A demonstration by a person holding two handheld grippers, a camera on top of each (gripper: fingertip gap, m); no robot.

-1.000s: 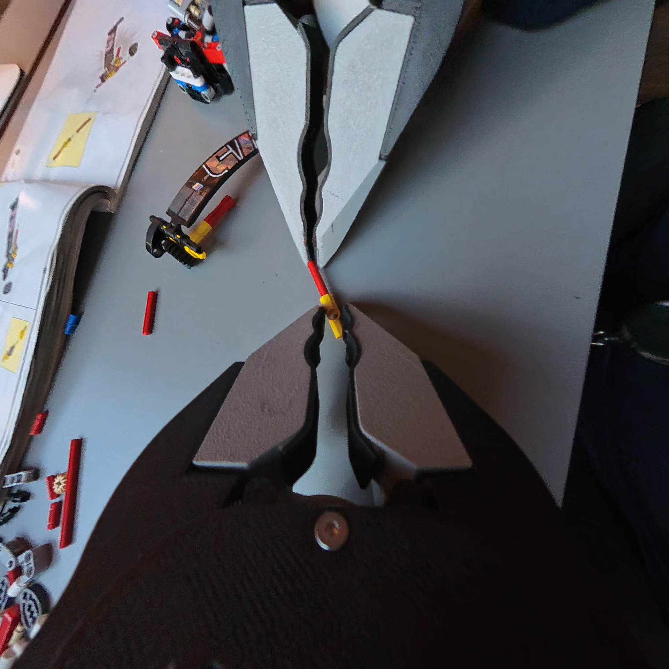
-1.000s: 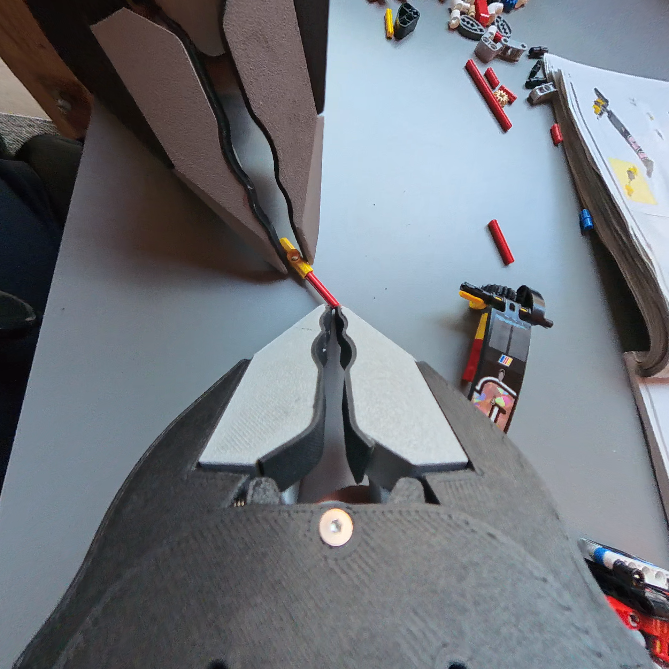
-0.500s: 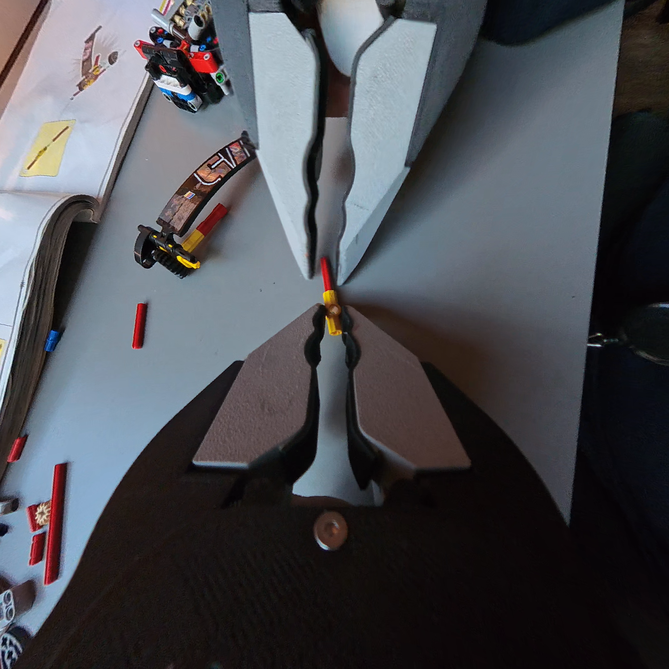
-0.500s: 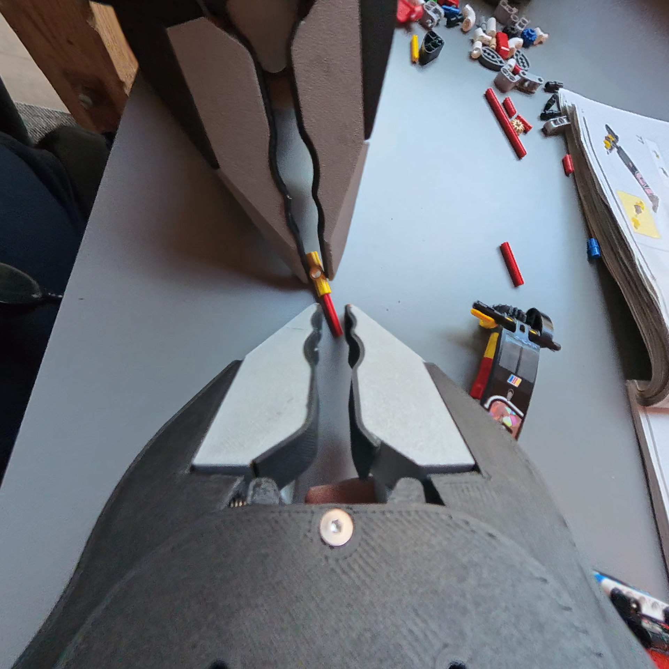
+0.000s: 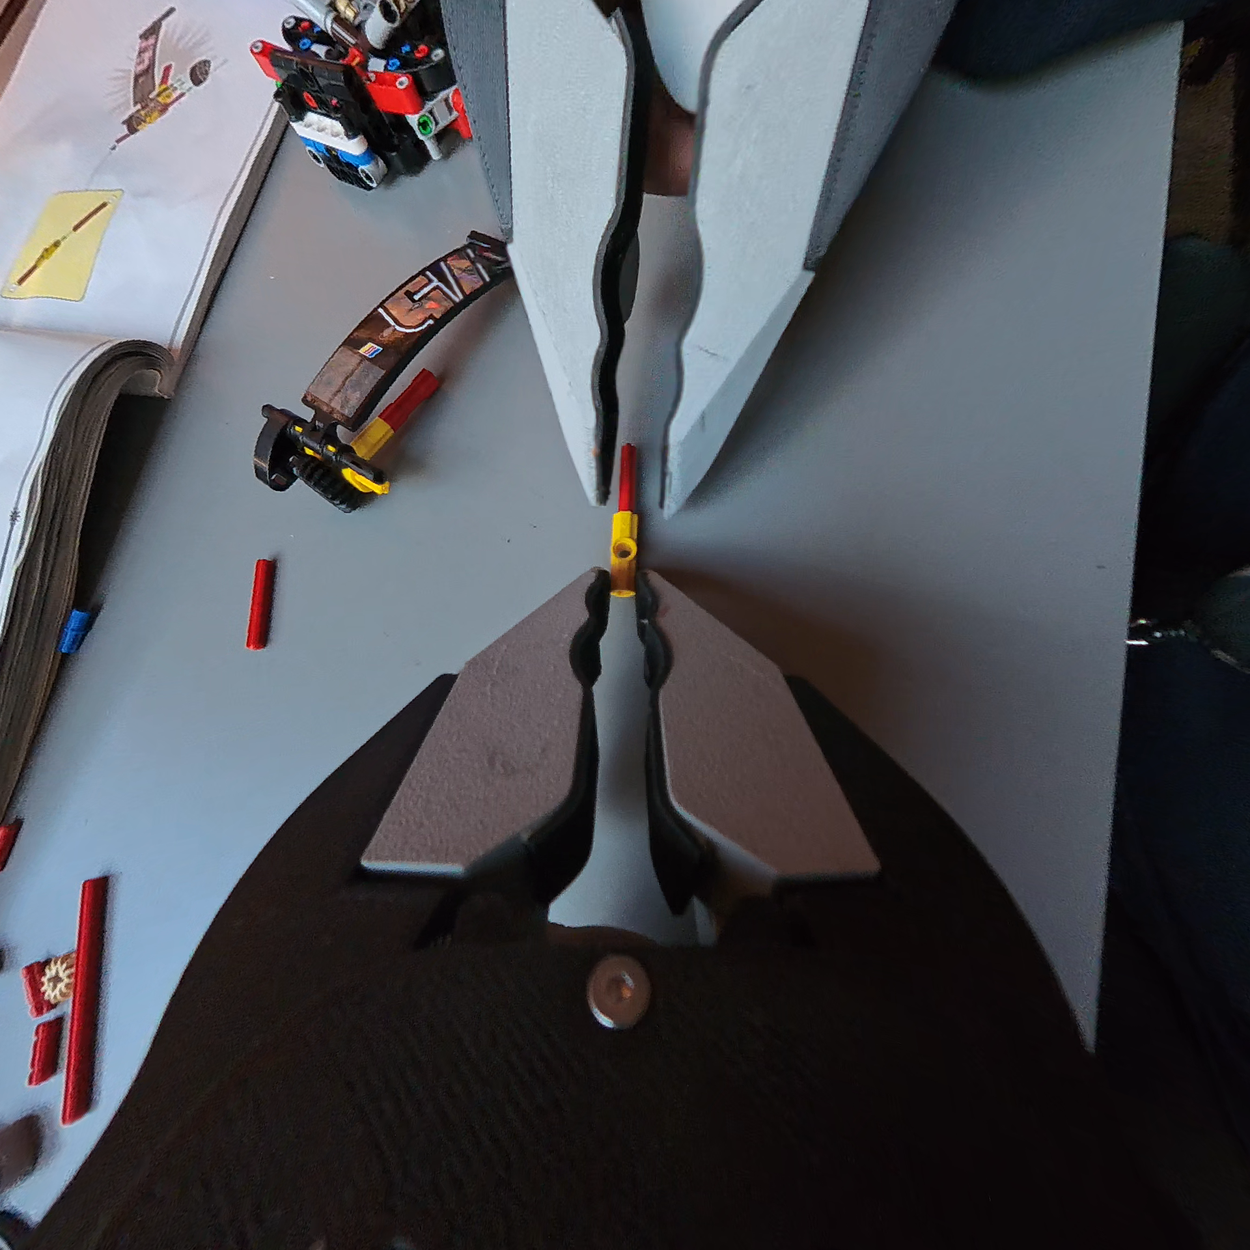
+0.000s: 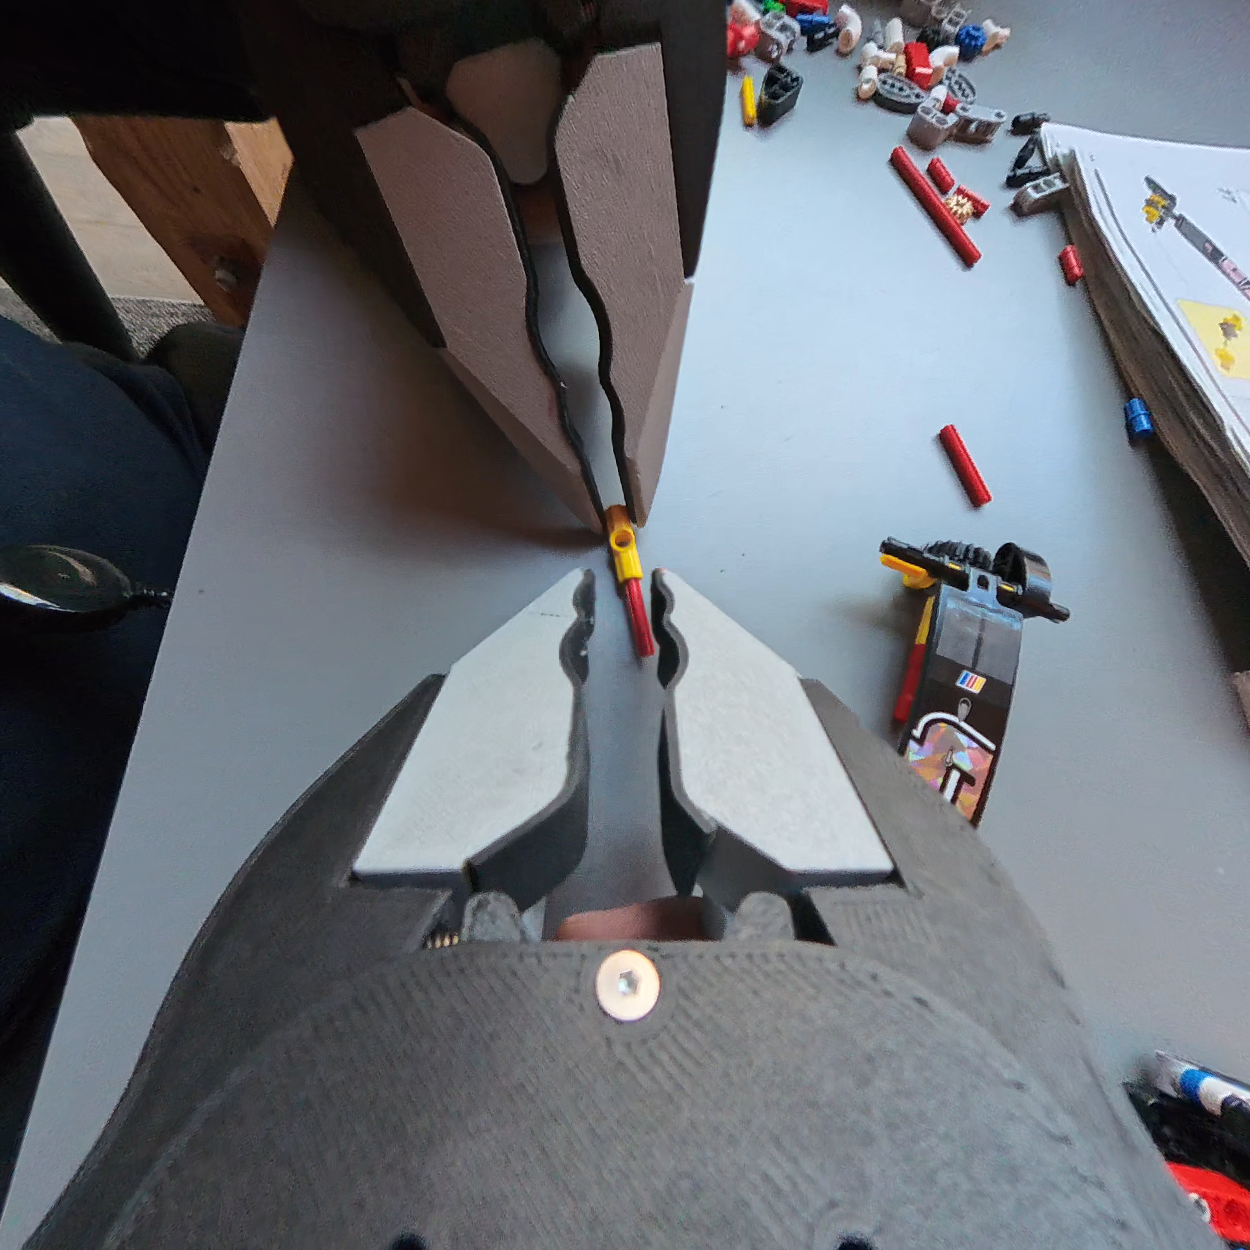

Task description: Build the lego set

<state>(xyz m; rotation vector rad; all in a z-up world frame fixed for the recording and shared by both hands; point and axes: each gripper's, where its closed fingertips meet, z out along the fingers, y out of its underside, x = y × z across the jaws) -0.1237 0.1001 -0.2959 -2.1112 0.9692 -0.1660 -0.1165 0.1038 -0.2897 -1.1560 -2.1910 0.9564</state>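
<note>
The left tool (image 5: pixel 621 582) pinches the yellow connector (image 5: pixel 623 551) at its very tips, pads pressed to both sides. A red rod (image 5: pixel 627 477) sticks out of the connector's far end, so the two look joined. The right tool (image 6: pixel 623 595) faces it with its tips parted; the rod lies between them, clear of the left pad, contact with the right too close to tell. Both hover just over the grey counter (image 5: pixel 879 541). Off to the side lie a curved black piece (image 5: pixel 379 379), a loose red pin (image 5: pixel 260 602), an open instruction book (image 5: pixel 74 284) and a half-built model (image 5: pixel 365 101).
</note>
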